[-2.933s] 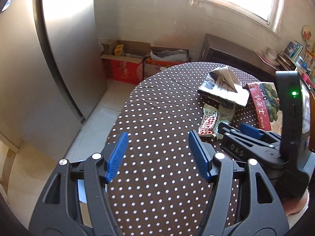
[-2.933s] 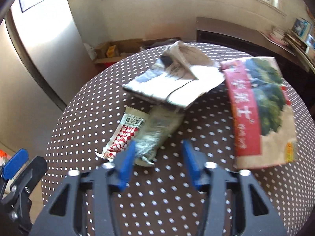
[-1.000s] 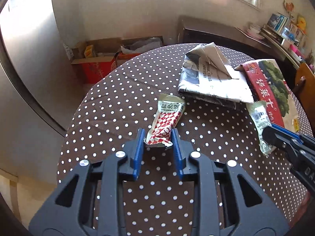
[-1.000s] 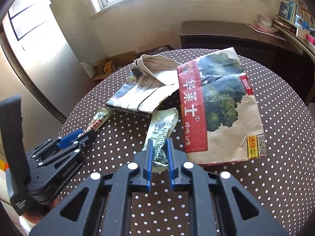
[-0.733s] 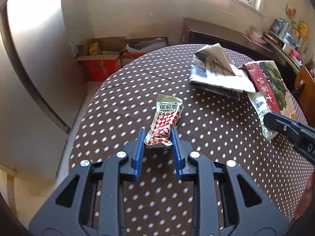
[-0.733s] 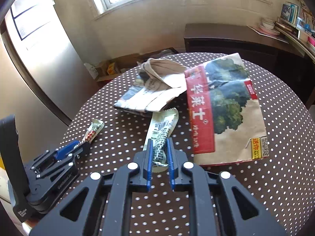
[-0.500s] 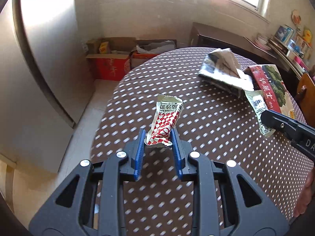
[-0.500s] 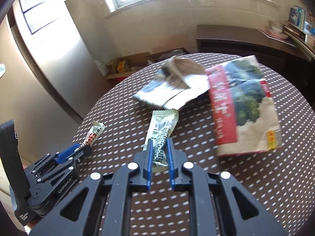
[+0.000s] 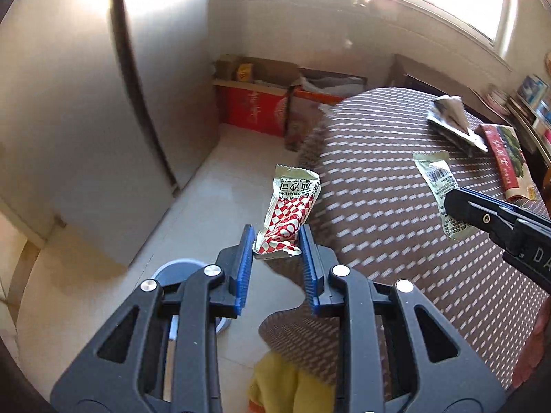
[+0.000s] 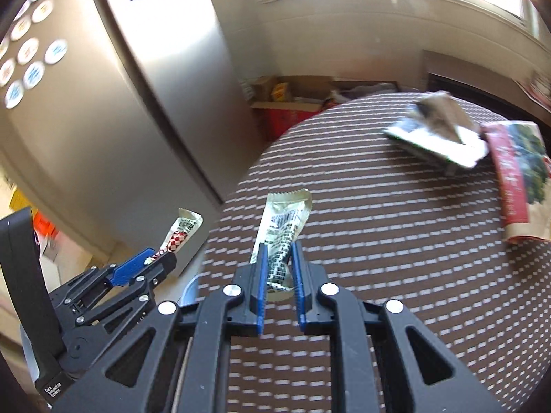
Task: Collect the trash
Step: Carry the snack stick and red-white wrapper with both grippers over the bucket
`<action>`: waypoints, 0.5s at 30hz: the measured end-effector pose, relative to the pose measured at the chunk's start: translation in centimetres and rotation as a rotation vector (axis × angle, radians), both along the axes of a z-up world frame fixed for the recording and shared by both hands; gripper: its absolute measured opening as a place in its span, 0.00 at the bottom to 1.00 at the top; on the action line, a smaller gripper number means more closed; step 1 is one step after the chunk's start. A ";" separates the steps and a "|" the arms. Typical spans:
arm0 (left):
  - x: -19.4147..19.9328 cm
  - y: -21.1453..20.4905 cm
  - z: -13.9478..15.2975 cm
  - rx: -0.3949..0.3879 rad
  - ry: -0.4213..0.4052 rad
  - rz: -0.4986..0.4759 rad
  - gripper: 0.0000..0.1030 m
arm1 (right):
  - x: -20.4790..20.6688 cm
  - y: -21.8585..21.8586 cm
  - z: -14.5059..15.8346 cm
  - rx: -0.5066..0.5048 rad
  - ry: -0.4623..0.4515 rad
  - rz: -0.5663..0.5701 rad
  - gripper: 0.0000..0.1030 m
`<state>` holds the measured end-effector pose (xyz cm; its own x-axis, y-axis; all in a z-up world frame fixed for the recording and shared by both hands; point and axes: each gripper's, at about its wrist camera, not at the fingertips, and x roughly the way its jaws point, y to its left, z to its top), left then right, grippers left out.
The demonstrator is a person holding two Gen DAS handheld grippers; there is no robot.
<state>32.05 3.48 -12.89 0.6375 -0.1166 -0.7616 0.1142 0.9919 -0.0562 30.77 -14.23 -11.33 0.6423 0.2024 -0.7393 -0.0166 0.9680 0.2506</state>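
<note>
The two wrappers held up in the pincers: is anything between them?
Nothing held or hanging. In the right wrist view only the table's edge shows between the red-checked wrapper and the pale wrapper.

Our left gripper (image 9: 277, 241) pinched the bottom of a red-and-white checked wrapper (image 9: 290, 214), held above pale floor tiles (image 9: 220, 186). To its right lay the spotted tablecloth (image 9: 396, 213), over which our right gripper (image 9: 447, 203) gripped a green wrapper (image 9: 435, 175). Ahead stood red boxes (image 9: 255, 110).

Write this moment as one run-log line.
left gripper: shut on red-and-white checked wrapper | right gripper: shut on pale green printed wrapper | both lifted
</note>
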 end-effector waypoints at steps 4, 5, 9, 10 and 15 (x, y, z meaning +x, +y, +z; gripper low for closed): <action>-1.4 3.8 -0.5 0.017 0.004 0.073 0.26 | -0.2 4.3 -0.2 -0.013 0.005 0.082 0.13; -1.7 4.6 -0.7 0.016 0.007 0.086 0.26 | -0.2 5.2 -0.4 -0.017 0.008 0.100 0.13; -2.7 8.2 -1.5 0.006 0.025 0.148 0.26 | 0.0 9.2 -1.0 -0.032 0.025 0.180 0.14; -3.0 9.2 -1.8 0.012 0.030 0.167 0.26 | 0.1 9.9 -1.2 -0.033 0.028 0.194 0.14; -3.7 12.8 -3.2 0.022 0.059 0.230 0.26 | 0.6 14.0 -2.0 -0.040 0.044 0.261 0.14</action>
<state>28.34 16.30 -16.08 0.5998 0.0436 -0.7989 -0.1182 0.9924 -0.0346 31.32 -0.25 -13.34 0.5395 0.3269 -0.7760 -0.2566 0.9416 0.2182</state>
